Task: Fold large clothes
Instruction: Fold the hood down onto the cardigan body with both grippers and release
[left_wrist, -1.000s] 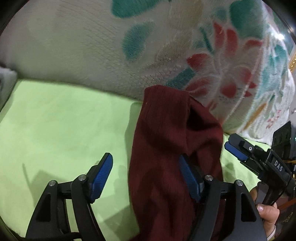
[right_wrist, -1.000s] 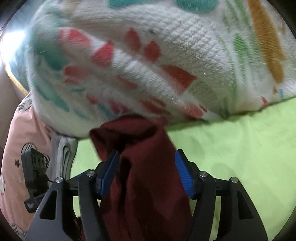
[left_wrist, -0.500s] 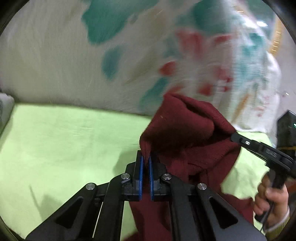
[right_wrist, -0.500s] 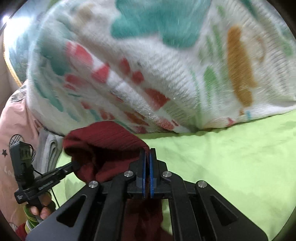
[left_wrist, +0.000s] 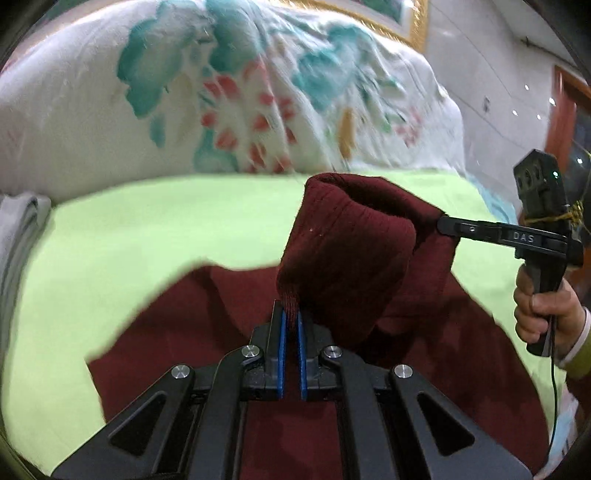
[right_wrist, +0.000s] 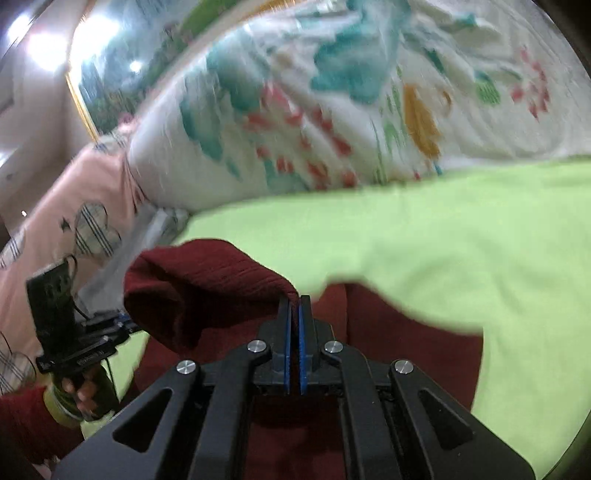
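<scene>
A dark red knitted garment (left_wrist: 354, 254) lies on a lime green sheet (left_wrist: 147, 229), with one end lifted between the two grippers. My left gripper (left_wrist: 290, 317) is shut on the garment's edge. My right gripper (right_wrist: 294, 301) is shut on the other side of the same raised fold (right_wrist: 207, 280). In the left wrist view the right gripper (left_wrist: 443, 223) pinches the cloth from the right. In the right wrist view the left gripper (right_wrist: 125, 323) shows at the lower left. The rest of the garment (right_wrist: 406, 347) hangs down to the sheet.
A big white blanket (left_wrist: 221, 103) with teal and red flowers is piled behind the garment. A pink pillow (right_wrist: 74, 221) with heart patterns lies at the left in the right wrist view. Grey cloth (left_wrist: 18, 229) sits at the sheet's left edge.
Both grippers were open around the garment a second ago, then shut on it. They have since lifted it and pulled back from the blanket, and more of the garment shows.
</scene>
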